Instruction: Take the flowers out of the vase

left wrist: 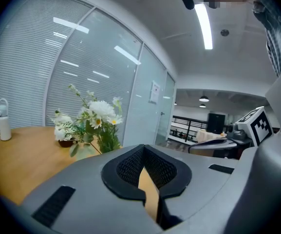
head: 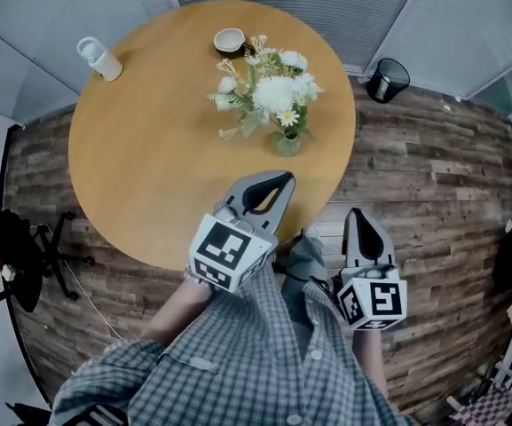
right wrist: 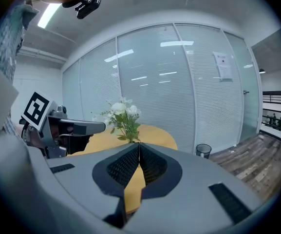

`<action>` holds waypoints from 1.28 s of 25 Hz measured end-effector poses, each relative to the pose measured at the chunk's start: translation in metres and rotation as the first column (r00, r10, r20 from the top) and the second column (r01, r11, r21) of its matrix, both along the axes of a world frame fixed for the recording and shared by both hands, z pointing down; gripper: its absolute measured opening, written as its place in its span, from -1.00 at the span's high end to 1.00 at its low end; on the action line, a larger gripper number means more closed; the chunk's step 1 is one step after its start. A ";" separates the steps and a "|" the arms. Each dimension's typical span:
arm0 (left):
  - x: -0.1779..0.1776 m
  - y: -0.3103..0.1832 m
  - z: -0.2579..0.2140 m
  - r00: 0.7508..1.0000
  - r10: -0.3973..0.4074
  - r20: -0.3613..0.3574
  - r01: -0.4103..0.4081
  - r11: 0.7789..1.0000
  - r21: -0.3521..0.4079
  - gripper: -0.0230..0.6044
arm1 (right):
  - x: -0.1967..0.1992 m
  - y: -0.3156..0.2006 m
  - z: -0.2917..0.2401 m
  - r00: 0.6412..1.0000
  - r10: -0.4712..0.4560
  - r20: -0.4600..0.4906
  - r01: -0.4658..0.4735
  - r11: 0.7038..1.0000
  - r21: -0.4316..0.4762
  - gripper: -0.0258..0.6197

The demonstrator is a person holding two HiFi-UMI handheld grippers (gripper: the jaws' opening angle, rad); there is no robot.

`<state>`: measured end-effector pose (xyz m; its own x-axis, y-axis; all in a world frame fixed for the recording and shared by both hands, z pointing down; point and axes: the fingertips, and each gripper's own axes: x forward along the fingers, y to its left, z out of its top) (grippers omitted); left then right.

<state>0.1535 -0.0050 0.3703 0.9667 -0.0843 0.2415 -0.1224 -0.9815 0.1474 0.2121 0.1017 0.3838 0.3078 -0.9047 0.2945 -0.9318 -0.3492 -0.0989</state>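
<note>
round wooden table (head: 149,149): carries the task items on its far right part. bouquet of white flowers with green stems (head: 269,91): all stems seated in the small green glass vase (head: 287,142); none removed, so extraction is judged not yet begun. left gripper (head: 278,185): jaws clenched together, nothing between them, above the near table edge, well apart from the bouquet. right gripper (head: 360,224): jaws clenched, empty, off the table.

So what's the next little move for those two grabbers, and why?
Probably open the left gripper and reach toward the flowers: both it and the right gripper are shut and empty, short of the vase, where the flowers stand untouched.
</note>
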 end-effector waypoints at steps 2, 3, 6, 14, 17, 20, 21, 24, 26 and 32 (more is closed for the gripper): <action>0.002 -0.008 0.003 0.999 -0.050 0.015 0.050 0.999 0.015 0.90 | 0.005 -0.013 0.000 0.999 -0.052 0.000 0.052 0.999 -0.005 0.89; 0.002 -0.012 0.005 0.997 -0.073 0.028 0.072 0.997 0.027 0.90 | 0.006 -0.019 0.000 0.997 -0.078 -0.001 0.078 0.997 -0.009 0.89; 0.007 -0.024 0.010 0.990 -0.132 0.055 0.129 0.990 0.057 0.90 | 0.011 -0.037 -0.002 0.987 -0.158 -0.009 0.157 0.987 -0.019 0.89; 0.020 -0.044 0.035 0.959 -0.264 0.098 0.262 0.964 0.036 0.90 | 0.034 -0.071 -0.005 0.945 -0.326 -0.013 0.325 0.945 -0.032 0.89; 0.022 -0.050 0.048 0.948 -0.290 0.131 0.290 0.957 0.024 0.87 | 0.040 -0.080 -0.004 0.927 -0.374 -0.013 0.373 0.927 -0.039 0.89; 0.024 -0.059 0.058 0.937 -0.315 0.148 0.313 0.949 0.037 0.84 | 0.042 -0.087 -0.002 0.911 -0.413 -0.010 0.412 0.910 -0.045 0.89; 0.025 -0.062 0.061 0.935 -0.319 0.154 0.316 0.948 0.043 0.78 | 0.042 -0.089 -0.001 0.906 -0.424 -0.008 0.423 0.905 -0.047 0.89; 0.031 -0.066 0.075 0.931 -0.320 0.175 0.315 0.948 0.054 0.58 | 0.044 -0.091 0.004 0.890 -0.456 0.001 0.455 0.888 -0.057 0.89; 0.036 -0.068 0.084 0.929 -0.319 0.188 0.312 0.948 0.069 0.52 | 0.045 -0.092 0.007 0.879 -0.476 0.009 0.476 0.877 -0.067 0.89; 0.050 -0.076 0.117 0.917 -0.317 0.243 0.308 0.948 0.078 0.25 | 0.051 -0.095 0.017 0.857 -0.515 0.025 0.515 0.852 -0.091 0.89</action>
